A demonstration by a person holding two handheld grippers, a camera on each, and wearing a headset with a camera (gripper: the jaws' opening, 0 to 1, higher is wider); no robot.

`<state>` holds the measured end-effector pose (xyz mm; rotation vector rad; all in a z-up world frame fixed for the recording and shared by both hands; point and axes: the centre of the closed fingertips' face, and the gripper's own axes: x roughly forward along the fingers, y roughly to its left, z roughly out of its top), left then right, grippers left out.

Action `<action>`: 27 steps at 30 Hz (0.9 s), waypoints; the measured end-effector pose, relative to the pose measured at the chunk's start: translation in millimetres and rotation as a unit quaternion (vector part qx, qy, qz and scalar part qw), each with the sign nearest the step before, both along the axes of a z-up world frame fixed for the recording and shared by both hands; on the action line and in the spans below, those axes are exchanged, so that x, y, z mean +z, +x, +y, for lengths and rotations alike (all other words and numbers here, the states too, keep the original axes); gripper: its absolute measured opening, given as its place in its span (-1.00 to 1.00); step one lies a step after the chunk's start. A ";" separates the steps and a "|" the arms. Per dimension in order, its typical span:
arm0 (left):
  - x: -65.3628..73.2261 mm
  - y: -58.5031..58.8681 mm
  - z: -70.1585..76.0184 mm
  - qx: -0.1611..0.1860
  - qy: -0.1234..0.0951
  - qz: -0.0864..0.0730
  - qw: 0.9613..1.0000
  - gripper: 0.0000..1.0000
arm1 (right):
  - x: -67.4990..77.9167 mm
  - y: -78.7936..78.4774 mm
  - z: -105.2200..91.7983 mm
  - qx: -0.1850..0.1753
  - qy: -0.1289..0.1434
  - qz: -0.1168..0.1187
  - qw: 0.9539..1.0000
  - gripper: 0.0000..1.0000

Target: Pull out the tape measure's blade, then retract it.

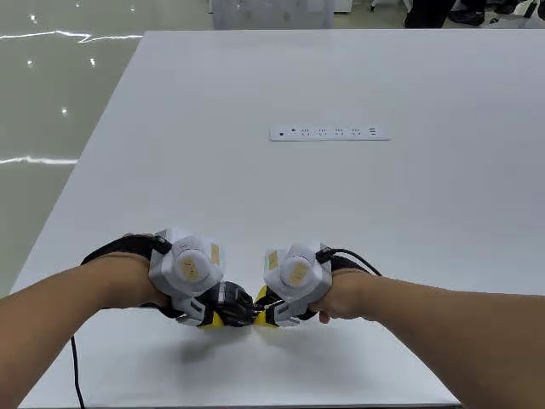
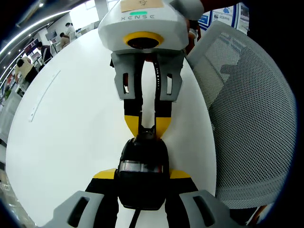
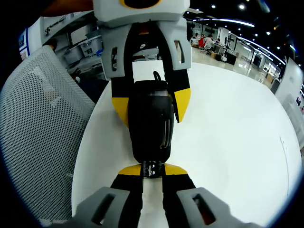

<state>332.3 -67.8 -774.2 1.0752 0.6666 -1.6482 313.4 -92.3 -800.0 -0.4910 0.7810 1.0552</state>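
Workbench: you stand at a white table (image 1: pixel 358 213), with glossy floor (image 1: pixel 51 102) to its left.
Power strip: a white power strip (image 1: pixel 329 133) lies flat near the table's middle, well apart from your hands.
Tape measure: the black tape measure (image 1: pixel 232 305) sits at the near edge of the table, between your two tools. Its case runs lengthwise along the jaws in the left gripper view (image 2: pixel 142 156) and the right gripper view (image 3: pixel 149 118).
Left gripper: your left gripper (image 2: pixel 142 173) has its yellow-tipped jaws pressed against both sides of the case. You can also see that grip from the far side (image 3: pixel 151 104) and from the head view (image 1: pixel 220 315).
Right gripper: your right gripper (image 3: pixel 152 170) faces the left one tip to tip, its jaws pinching the small metal end piece at the case's mouth. It sits just beside the case in the left gripper view (image 2: pixel 147 127) and the head view (image 1: pixel 266 312).
Blade: you have almost no blade showing between the case and the pinch.
Cable: a black cable (image 1: pixel 349 253) loops from the right gripper over your wrist.
Chair: a grey mesh chair (image 2: pixel 256 118) stands by the table's edge, also seen beside the right gripper (image 3: pixel 42 118).
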 end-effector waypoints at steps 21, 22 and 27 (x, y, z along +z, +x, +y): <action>0.5 -0.1 0.8 -0.003 0.005 -0.003 1.000 -0.32 | 0.7 -4.2 -12.0 -0.022 -0.002 0.003 1.000 -0.74; 0.6 0.0 1.0 -0.003 0.005 -0.003 1.000 -0.32 | 1.1 -4.1 -12.9 -0.023 -0.001 0.003 1.000 -0.74; 0.6 1.0 0.8 0.000 0.006 0.000 1.000 -0.32 | 1.6 -4.1 -17.2 -0.025 -0.002 0.005 1.000 -0.74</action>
